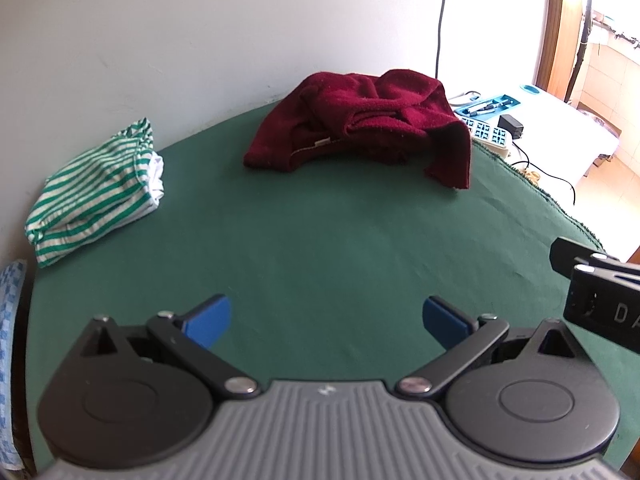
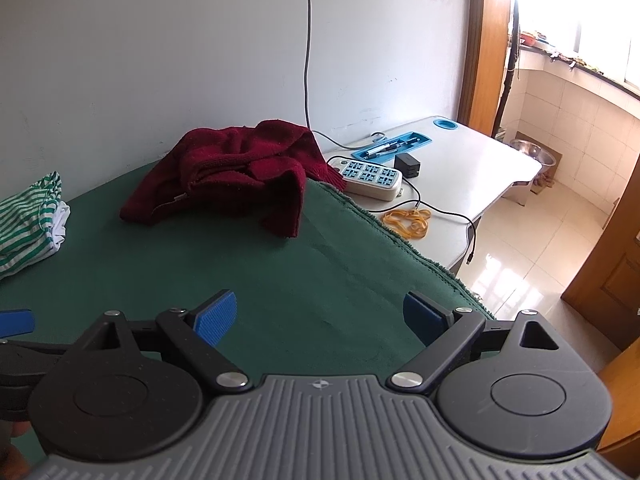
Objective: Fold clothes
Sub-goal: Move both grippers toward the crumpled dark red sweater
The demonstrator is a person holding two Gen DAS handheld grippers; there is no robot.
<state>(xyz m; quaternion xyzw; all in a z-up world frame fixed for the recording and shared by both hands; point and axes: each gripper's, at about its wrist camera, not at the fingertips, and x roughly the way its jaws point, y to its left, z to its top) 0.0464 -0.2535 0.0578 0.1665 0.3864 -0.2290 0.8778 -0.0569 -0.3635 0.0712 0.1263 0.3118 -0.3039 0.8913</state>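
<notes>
Left gripper (image 1: 326, 320) is hovering over the desk's near edge, fingers (image 1: 210, 320) spread wide, holding nothing. Right gripper (image 2: 320, 316) is hovering beside it toward the right edge, fingers (image 2: 218, 316) likewise spread, empty.

Each tool (image 1: 326, 322) (image 2: 320, 318) has blue ribbed pads, black linkage arms with silver screws, and a grey ridged body.

Only "DA" – white letters – on right gripper (image 1: 600, 300).
</notes>
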